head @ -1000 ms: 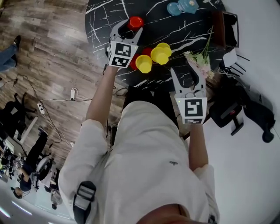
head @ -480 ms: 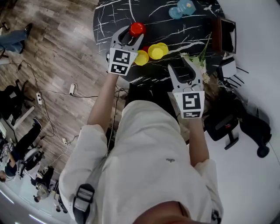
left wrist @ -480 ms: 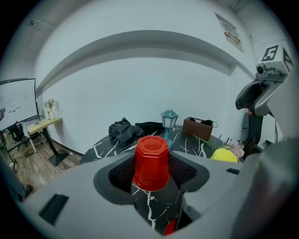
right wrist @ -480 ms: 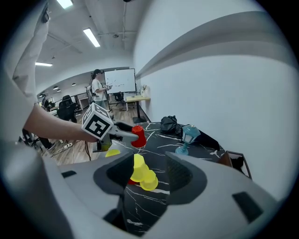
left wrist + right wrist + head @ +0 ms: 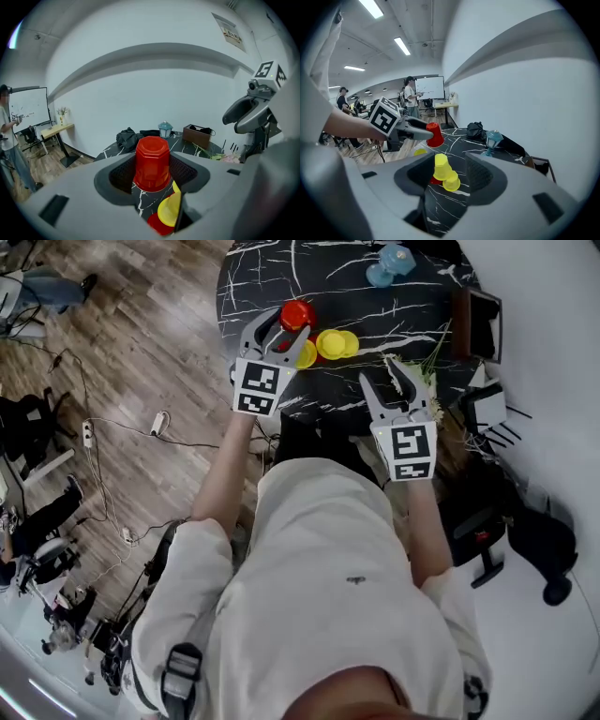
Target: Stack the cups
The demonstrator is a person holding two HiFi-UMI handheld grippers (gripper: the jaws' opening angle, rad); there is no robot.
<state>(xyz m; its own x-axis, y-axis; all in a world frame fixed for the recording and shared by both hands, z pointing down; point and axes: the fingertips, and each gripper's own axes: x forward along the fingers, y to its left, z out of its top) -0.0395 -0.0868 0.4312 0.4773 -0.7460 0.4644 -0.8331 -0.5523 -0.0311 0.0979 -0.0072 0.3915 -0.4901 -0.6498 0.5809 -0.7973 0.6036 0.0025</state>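
An upside-down red cup [image 5: 297,313] [image 5: 152,163] hangs above the black marble table [image 5: 328,277], and my left gripper [image 5: 284,326] is shut on its sides. The right gripper view shows the same cup [image 5: 435,135] in the air. Below it on the table lie two yellow cups [image 5: 329,343] [image 5: 442,167] side by side, with a second red cup [image 5: 435,180] [image 5: 158,225] partly hidden under them. Another yellow cup [image 5: 307,354] sits half hidden by the left jaw. My right gripper [image 5: 377,373] stands open over the table's near edge, nothing between its jaws.
A blue lantern [image 5: 387,262] [image 5: 493,138] and a dark bag [image 5: 476,128] stand at the table's far side. A brown box [image 5: 478,320] and a bunch of flowers [image 5: 427,371] lie to the right. Wooden floor with cables [image 5: 141,442] lies to the left.
My left gripper has risen from the table with the red cup in it. The right gripper has edged forward towards the table edge.
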